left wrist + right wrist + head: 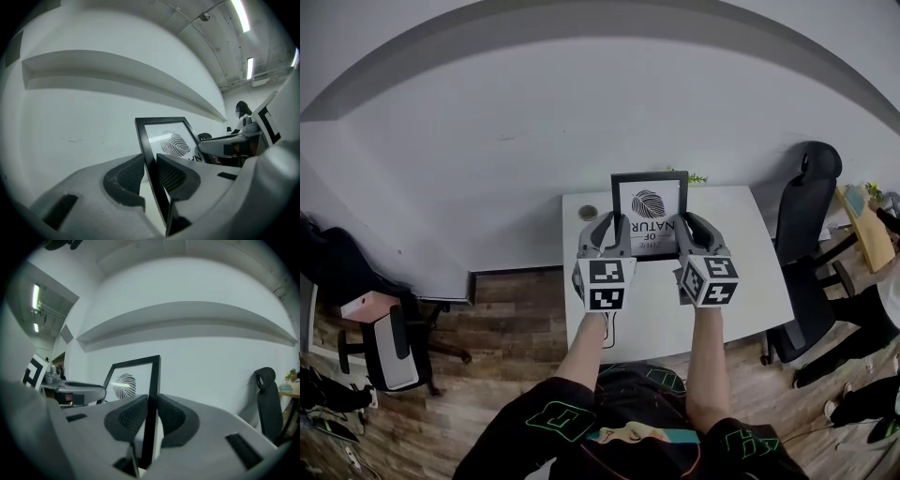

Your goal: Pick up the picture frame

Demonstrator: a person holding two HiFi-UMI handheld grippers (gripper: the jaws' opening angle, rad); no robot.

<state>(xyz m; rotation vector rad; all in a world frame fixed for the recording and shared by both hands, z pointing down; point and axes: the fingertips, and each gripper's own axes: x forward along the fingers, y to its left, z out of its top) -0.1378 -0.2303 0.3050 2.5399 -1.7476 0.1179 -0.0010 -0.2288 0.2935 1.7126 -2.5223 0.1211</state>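
Note:
The black picture frame (pixel 649 202) with a white leaf print stands upright above the far part of the white table (pixel 741 281), held by its two side edges. My left gripper (pixel 614 234) is shut on its left edge, my right gripper (pixel 682 230) on its right edge. In the left gripper view the frame (pixel 171 140) runs between the two dark ribbed pads of the left gripper (pixel 151 173). In the right gripper view the frame's black side bar (pixel 152 380) sits pinched in the right gripper (pixel 151 416). The frame's bottom edge is hidden behind the grippers.
A small round object (pixel 589 213) lies on the table's far left corner, and a bit of green plant (pixel 698 178) shows behind the frame. A black office chair (pixel 806 216) stands right of the table. Another chair (pixel 394 347) stands on the wooden floor at left. A white wall rises behind the table.

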